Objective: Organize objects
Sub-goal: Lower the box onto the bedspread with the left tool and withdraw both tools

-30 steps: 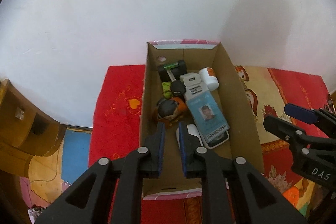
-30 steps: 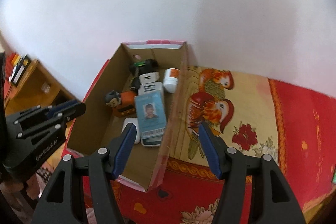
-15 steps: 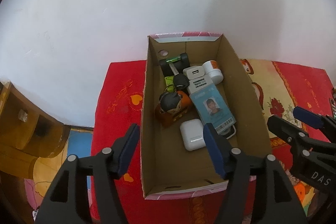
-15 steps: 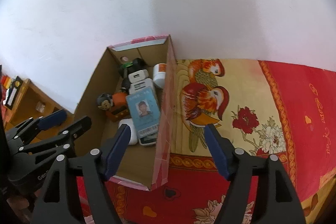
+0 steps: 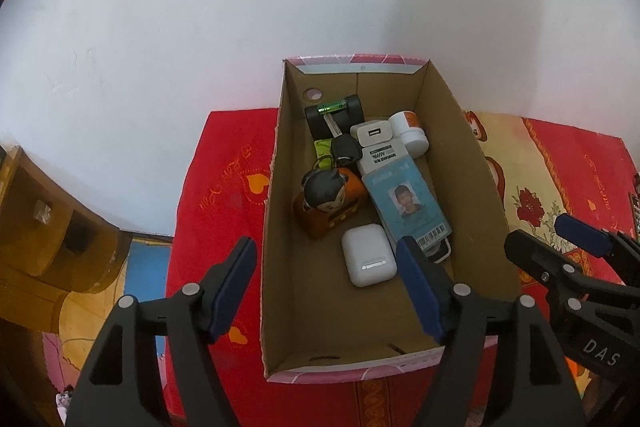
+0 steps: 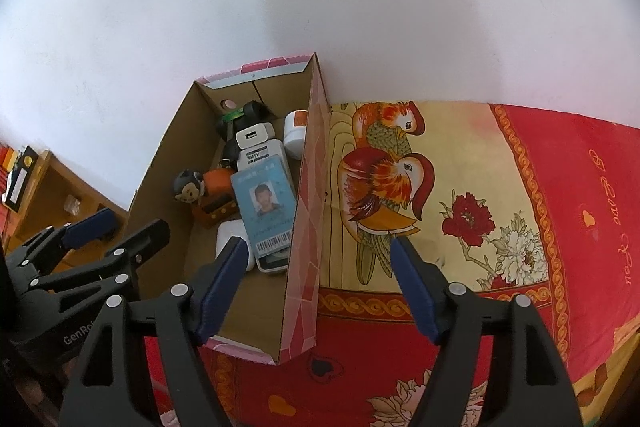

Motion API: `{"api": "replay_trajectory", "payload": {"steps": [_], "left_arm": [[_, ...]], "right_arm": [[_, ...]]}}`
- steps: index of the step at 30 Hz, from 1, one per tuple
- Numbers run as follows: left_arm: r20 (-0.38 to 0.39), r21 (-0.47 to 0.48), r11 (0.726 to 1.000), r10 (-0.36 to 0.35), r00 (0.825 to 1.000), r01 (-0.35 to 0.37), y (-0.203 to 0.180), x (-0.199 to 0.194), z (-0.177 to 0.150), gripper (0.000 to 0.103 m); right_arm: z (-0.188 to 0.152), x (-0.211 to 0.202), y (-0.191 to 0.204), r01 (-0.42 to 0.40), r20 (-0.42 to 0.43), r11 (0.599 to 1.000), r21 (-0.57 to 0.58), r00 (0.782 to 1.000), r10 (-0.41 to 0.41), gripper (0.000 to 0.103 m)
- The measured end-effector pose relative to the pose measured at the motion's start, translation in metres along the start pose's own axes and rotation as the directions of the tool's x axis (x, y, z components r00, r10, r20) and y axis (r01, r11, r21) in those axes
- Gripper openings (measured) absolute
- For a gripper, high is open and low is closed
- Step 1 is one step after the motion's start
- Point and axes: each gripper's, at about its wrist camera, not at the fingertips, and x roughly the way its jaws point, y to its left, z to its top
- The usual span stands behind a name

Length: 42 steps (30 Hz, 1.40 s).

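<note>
Both grippers spread wide, empty, above the cardboard box (image 5: 464, 131).

Left gripper (image 5: 326, 251) straddles the box's left wall at frame bottom; right gripper (image 6: 318, 253) straddles its right wall. Box sits centre frame on a red cloth (image 5: 224, 163). Inside: earbud case (image 5: 368, 254) beside ID card (image 5: 408, 203), orange figurine (image 5: 328, 193) left, charger (image 5: 374, 133) and white jar (image 5: 410, 131) at the far end.
</note>
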Motion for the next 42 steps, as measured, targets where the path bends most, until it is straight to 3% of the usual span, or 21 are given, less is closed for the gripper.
{"api": "replay_trajectory", "payload": {"steps": [13,42], "left_arm": [[-0.042,-0.019,1.000,0.014,0.999,-0.015,0.003,0.007,-0.002,0.073],[-0.049,-0.014,1.000,0.018,0.999,-0.019,0.003,0.008,-0.004,0.073]], "right_arm": [[-0.002,0.010,0.010,-0.001,-0.022,0.999,-0.035,1.000,0.001,0.075],[-0.002,0.011,0.009,-0.002,-0.035,1.000,-0.027,0.999,0.001,0.075]]}}
